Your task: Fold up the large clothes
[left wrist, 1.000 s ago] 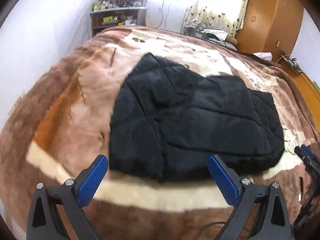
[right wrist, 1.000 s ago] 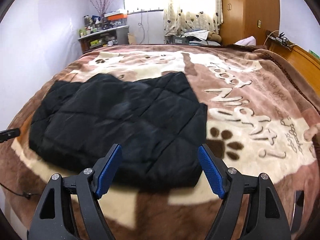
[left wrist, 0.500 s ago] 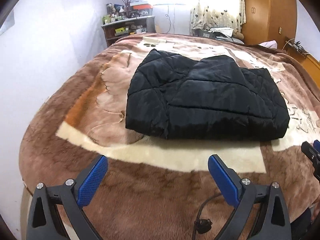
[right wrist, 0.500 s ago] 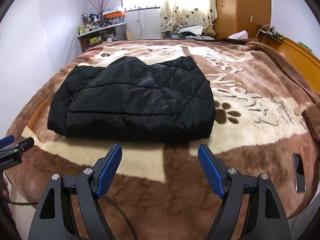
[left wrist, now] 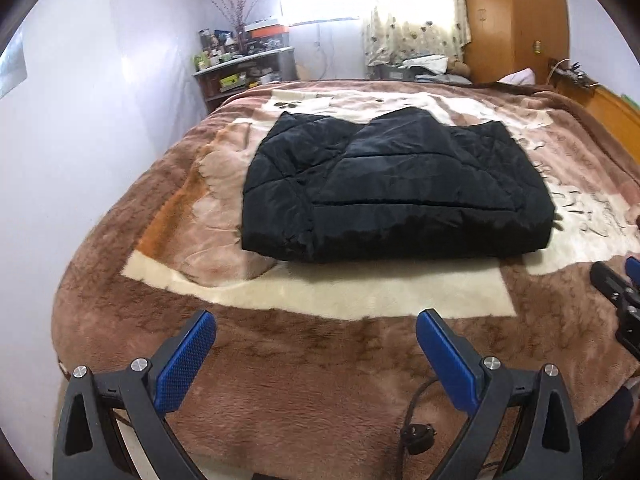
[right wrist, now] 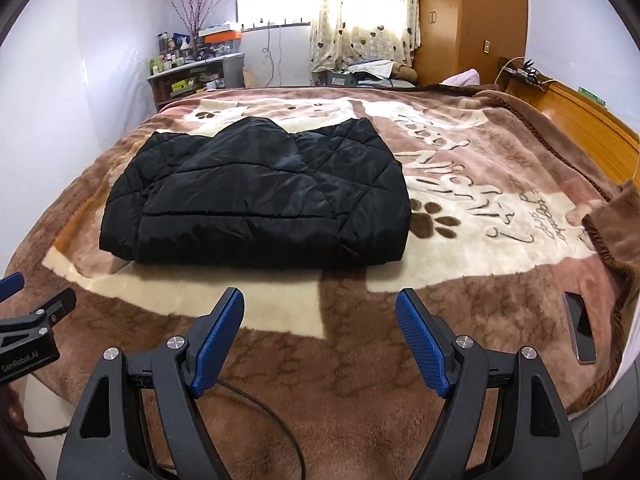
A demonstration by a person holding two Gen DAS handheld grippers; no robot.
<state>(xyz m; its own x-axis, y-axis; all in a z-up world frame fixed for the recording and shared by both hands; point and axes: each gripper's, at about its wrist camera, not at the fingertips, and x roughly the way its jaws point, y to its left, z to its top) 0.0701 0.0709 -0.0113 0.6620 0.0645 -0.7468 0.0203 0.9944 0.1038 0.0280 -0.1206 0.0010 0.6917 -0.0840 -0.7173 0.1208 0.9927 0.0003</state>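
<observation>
A black quilted jacket (left wrist: 396, 196) (right wrist: 260, 200) lies folded into a thick rectangle on the brown and cream blanket (left wrist: 320, 360) (right wrist: 360, 360) that covers the bed. My left gripper (left wrist: 316, 328) hangs open over the blanket's near edge, well short of the jacket, with nothing between its blue pads. My right gripper (right wrist: 320, 312) is open too, empty, and also short of the jacket's near edge. The right gripper's tips show at the right border of the left wrist view, and the left gripper's at the left border of the right wrist view.
A phone (right wrist: 580, 330) lies on the blanket near the bed's right edge. A black cable (left wrist: 416, 432) (right wrist: 272, 412) runs over the near blanket. A cluttered shelf (right wrist: 196, 76) stands by the far wall, a wooden wardrobe (right wrist: 472, 20) and headboard (right wrist: 580, 120) to the right.
Both grippers have drawn back from the jacket toward the bed's near edge. The jacket now sits farther off and smaller in both views. Both stayed open.
</observation>
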